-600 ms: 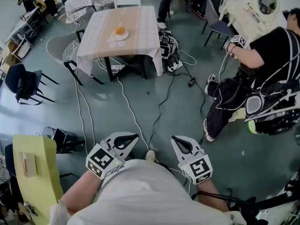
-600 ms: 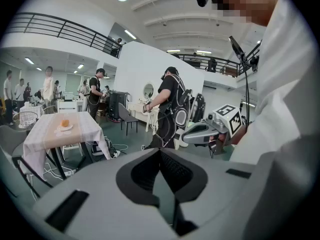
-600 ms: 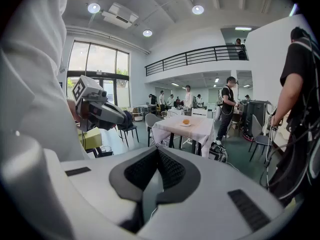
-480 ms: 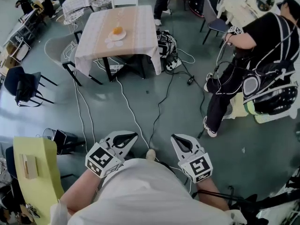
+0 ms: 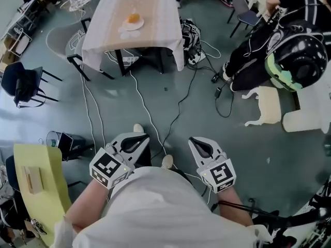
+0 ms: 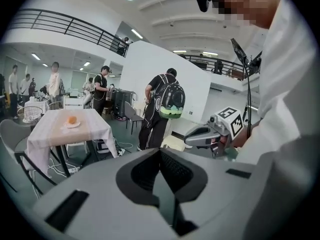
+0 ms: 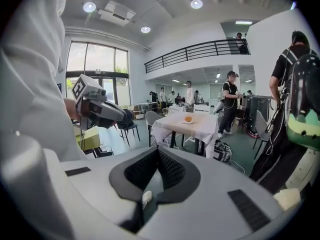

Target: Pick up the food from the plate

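**Grippers.** The left gripper, grey with a square-marker cube, sits low in front of my white-shirted torso. In its own view I read the jaws as narrow, with the dark ribbed pads meeting edge to edge and gripping only each other. The right gripper, of the same build, is level with it and just beside it. Its jaws are likewise closed pad against pad. Both point forward over the grey-green floor.

**Floor.** Thin black and white cables trail across the floor from near my feet towards the bench.

**Task objects.** The round orange piece of food lies on a small white plate. The plate rests on a square bench draped in a pale checked cloth. All three are well apart from both grippers, at the far side of the room.

**Surroundings.** To my right of the bench, a person in black bends forward and wears a green-and-black backpack. A yellow-green chair stands close at my left.
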`<act>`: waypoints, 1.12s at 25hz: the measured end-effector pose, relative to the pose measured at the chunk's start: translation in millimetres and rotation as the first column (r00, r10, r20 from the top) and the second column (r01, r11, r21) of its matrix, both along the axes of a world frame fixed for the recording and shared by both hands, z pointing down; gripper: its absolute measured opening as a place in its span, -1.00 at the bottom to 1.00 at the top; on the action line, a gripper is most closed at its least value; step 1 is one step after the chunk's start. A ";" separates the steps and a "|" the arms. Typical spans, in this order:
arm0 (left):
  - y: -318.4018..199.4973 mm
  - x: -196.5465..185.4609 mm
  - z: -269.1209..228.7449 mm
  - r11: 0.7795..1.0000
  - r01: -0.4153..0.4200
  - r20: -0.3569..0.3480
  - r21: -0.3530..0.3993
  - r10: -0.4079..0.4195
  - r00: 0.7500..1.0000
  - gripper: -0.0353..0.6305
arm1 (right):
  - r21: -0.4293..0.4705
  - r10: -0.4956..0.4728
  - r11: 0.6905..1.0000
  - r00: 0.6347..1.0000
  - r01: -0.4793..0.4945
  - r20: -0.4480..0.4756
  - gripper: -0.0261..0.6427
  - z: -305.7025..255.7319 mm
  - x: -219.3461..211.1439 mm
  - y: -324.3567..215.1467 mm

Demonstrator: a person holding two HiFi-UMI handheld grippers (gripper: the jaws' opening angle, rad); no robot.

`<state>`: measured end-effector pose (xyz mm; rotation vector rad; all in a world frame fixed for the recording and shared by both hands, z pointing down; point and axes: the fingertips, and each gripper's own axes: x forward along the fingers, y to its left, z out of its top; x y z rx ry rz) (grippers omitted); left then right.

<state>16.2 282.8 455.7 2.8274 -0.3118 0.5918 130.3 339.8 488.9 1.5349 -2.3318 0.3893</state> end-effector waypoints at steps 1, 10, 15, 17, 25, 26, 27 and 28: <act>-10.3 -1.7 3.8 1.000 0.000 0.000 -0.003 0.000 1.000 -0.87 | -0.005 -0.005 1.000 1.000 0.005 0.003 -0.89 2.5 -2.0 -10.6; -156.3 -16.1 -8.9 1.000 -0.009 -0.091 0.014 0.010 0.996 -0.87 | -0.026 -0.053 0.998 0.998 0.052 -0.042 -0.88 -9.4 -32.8 -161.3; -222.9 -46.9 -23.5 0.999 0.001 -0.111 0.040 0.004 0.994 -0.81 | -0.006 -0.091 0.996 0.991 0.091 -0.098 -0.68 -17.7 -51.6 -261.1; -251.0 -63.6 -20.8 0.999 0.016 -0.103 0.039 -0.012 0.995 -0.72 | -0.004 -0.117 0.993 0.985 0.118 -0.128 -0.57 -15.1 -62.0 -298.6; -338.1 -90.5 -22.5 0.972 0.231 -0.154 -0.027 -0.233 0.960 -0.51 | -0.064 -0.298 0.954 0.922 0.292 -0.247 -0.34 13.9 -54.4 -433.1; -350.9 -91.6 -22.6 0.967 0.255 -0.148 -0.024 -0.256 0.955 -0.50 | -0.064 -0.313 0.949 0.915 0.307 -0.256 -0.32 17.1 -49.7 -455.9; -364.8 -92.4 -23.2 0.960 0.280 -0.141 -0.018 -0.280 0.950 -0.49 | -0.066 -0.328 0.944 0.906 0.323 -0.266 -0.31 20.1 -44.4 -480.3; -379.4 -92.6 -24.2 0.951 0.309 -0.134 -0.016 -0.309 0.942 -0.49 | -0.068 -0.344 0.938 0.898 0.339 -0.276 -0.28 23.1 -38.9 -506.1</act>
